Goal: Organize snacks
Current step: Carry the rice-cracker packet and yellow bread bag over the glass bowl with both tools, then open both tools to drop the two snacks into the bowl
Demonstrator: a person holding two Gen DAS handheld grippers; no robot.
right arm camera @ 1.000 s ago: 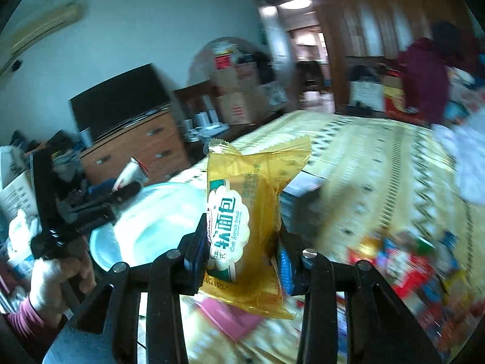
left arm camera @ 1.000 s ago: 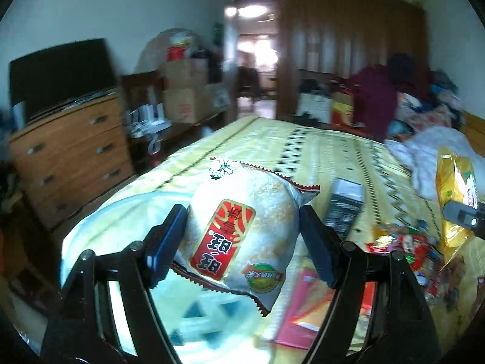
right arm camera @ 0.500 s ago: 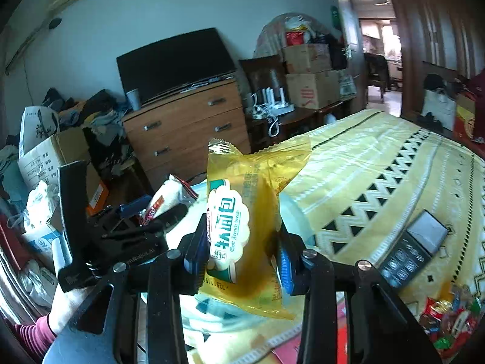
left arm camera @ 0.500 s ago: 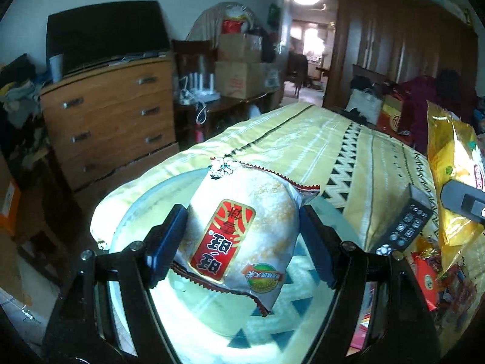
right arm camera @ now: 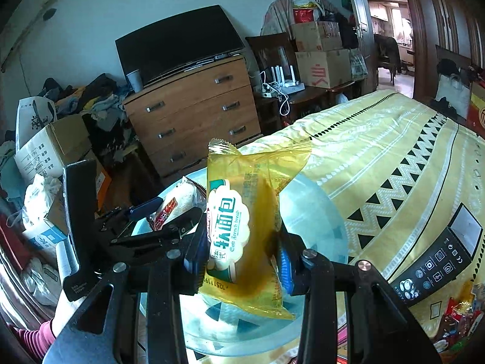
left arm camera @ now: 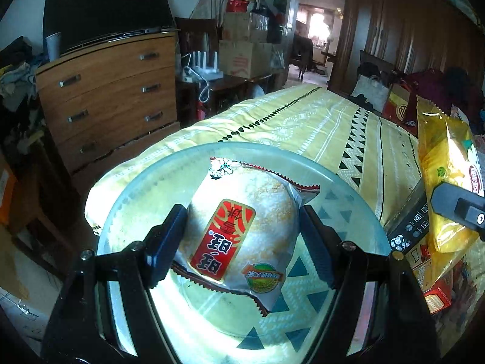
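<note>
Two handheld grippers carry wrapped snacks above a clear glass plate on a yellow patterned bedspread.

Nearest the lens, the left gripper (left arm camera: 241,236) clamps a round rice cracker pack (left arm camera: 242,236) with a red label, its pads pressing both sides, directly over the glass plate (left arm camera: 145,182). The right gripper (right arm camera: 239,254) pinches a yellow soft bread packet (right arm camera: 242,230) upright between narrow-set jaws, above the same plate's right part. Just beyond the plate a black remote control (right arm camera: 436,261) lies on the bedspread (right arm camera: 379,139), with a heap of small sweets (right arm camera: 457,321) near it. Farther back stand a wooden chest of drawers (left arm camera: 112,91), a dark television (left arm camera: 106,9) and stacked cardboard boxes (left arm camera: 245,57).
</note>
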